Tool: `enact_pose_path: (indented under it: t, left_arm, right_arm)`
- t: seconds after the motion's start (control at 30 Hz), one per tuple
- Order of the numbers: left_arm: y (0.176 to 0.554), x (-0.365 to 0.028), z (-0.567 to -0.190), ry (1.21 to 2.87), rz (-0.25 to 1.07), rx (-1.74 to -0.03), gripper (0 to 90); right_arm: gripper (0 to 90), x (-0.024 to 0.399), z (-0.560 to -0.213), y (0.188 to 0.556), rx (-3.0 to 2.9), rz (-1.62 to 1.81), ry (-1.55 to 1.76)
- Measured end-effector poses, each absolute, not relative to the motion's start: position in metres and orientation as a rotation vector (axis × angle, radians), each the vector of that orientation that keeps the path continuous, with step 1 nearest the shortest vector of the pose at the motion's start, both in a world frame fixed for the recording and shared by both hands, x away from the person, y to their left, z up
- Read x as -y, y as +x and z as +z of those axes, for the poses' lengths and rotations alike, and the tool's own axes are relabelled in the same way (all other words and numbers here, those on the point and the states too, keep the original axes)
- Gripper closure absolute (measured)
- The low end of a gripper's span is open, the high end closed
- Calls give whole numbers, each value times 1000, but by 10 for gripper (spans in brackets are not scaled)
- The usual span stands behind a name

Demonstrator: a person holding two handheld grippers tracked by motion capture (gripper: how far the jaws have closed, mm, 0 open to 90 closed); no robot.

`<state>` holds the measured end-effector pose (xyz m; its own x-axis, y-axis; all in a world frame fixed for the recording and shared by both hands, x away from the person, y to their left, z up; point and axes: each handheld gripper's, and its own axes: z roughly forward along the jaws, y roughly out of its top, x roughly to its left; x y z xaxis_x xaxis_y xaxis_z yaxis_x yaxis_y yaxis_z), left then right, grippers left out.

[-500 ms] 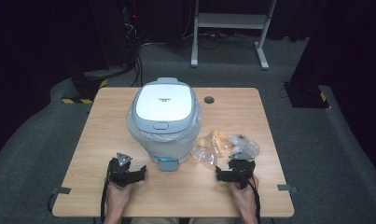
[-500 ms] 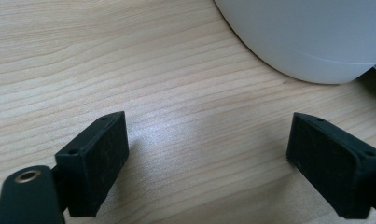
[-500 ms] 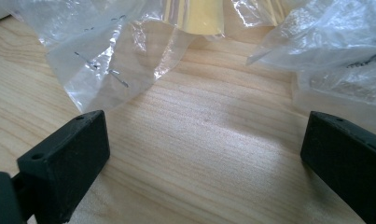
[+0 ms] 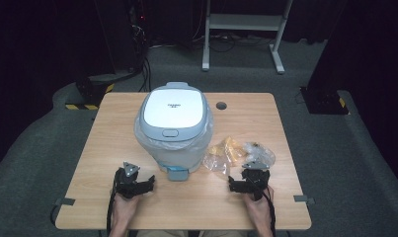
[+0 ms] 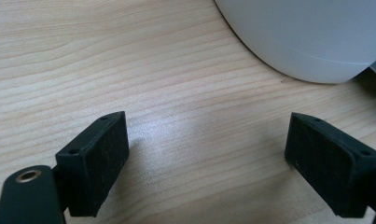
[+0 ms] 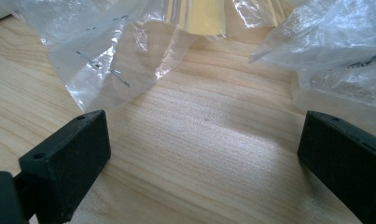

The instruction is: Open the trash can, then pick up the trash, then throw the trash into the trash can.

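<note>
A white and pale-blue lidded bin [image 4: 174,126] with a clear liner stands in the middle of the wooden table [image 4: 112,113]; its rounded white wall [image 5: 307,37] fills the top right of the left gripper view. Two clear plastic bags [image 4: 236,153] with yellow contents lie to its right, and their crinkled film [image 6: 129,51] lies just ahead of the right jaws. My left gripper [image 4: 132,181] rests near the front edge, left of the bin's pedal, open [image 5: 209,163] over bare wood. My right gripper [image 4: 250,180] sits just in front of the bags, open [image 6: 204,172] with nothing between its jaws.
A round cable hole [image 4: 221,105] is in the table behind the bin. Beyond the table stand a white metal stand [image 4: 246,29] and dark equipment with cables [image 4: 132,44] on grey carpet. Bare wood lies between the two grippers at the front.
</note>
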<state>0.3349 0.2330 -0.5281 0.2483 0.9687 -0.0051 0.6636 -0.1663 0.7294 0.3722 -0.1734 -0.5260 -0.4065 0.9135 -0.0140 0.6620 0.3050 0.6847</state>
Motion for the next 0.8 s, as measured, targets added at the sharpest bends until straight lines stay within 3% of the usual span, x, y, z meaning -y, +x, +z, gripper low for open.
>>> enact_pose_path:
  t: [0.33,0.8]
  left_arm:
    - [334,-231,-527,1890,592,-1496,87]
    - [335,-205,-515,1915,473,-1364,53]
  right_arm:
    - [28,173,-526,372,-2178,854,1399]
    - [36,173,-526,372,-2180,857,1395]
